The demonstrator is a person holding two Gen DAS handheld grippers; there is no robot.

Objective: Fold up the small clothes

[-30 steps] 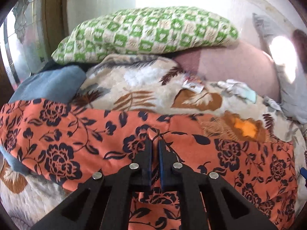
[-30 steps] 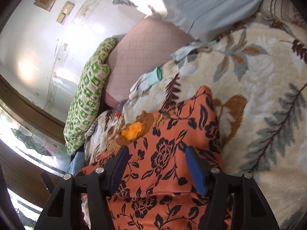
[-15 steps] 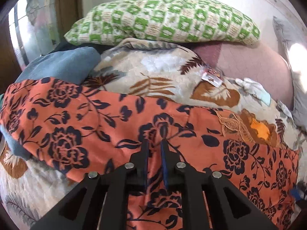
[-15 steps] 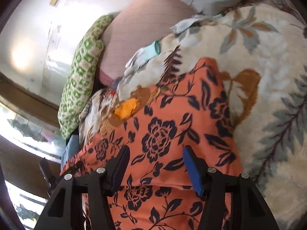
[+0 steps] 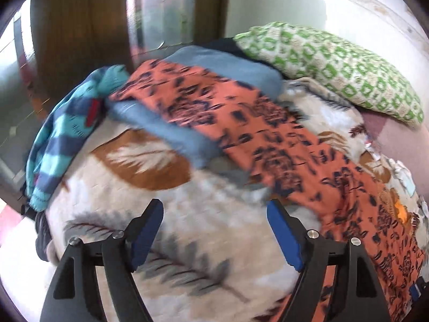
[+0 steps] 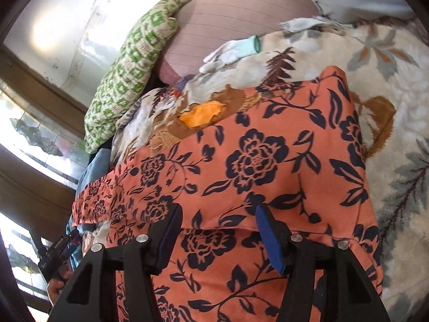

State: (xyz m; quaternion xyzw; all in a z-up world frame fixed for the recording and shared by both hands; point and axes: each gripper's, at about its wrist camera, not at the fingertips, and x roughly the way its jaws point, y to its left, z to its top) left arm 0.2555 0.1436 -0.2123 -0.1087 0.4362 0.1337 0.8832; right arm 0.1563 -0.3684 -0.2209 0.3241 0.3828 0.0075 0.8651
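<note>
Left gripper [image 5: 214, 230]: jaws were opening, wide apart, nothing between them; only the plush blanket [image 5: 187, 241] lay below. Blue pads, black frame.

Right gripper [image 6: 218, 232]: jaws stood apart over the orange garment [image 6: 254, 161]. The cloth lay between and under the blue pads, but the pads did not press on it, so there was no grip.

Orange garment: one piece, thin woven fabric, smooth, printed with dark navy roses and leaves. In the left wrist view [image 5: 281, 139] it ran as a long band from 10 o'clock down to 4 o'clock, motion-blurred. In the right wrist view it filled the centre and 6 o'clock area, with a folded edge running across just past the pads.

Blanket: one, thick fleece, cream with brown and grey leaf print.

Other cloth, left wrist view:
- one grey-blue piece [image 5: 222, 61], soft knit, partly under the orange garment, 12 o'clock
- one striped teal-and-navy knit [image 5: 61, 134], rumpled, 9 o'clock

Pillows: one green-and-cream checked pillow [image 5: 335, 64], at 2 o'clock; one pink quilted cushion [image 6: 236, 18], at 12 o'clock in the right wrist view.

One pale glove [image 6: 230, 51] with a teal cuff lay on the blanket at 12 o'clock.
</note>
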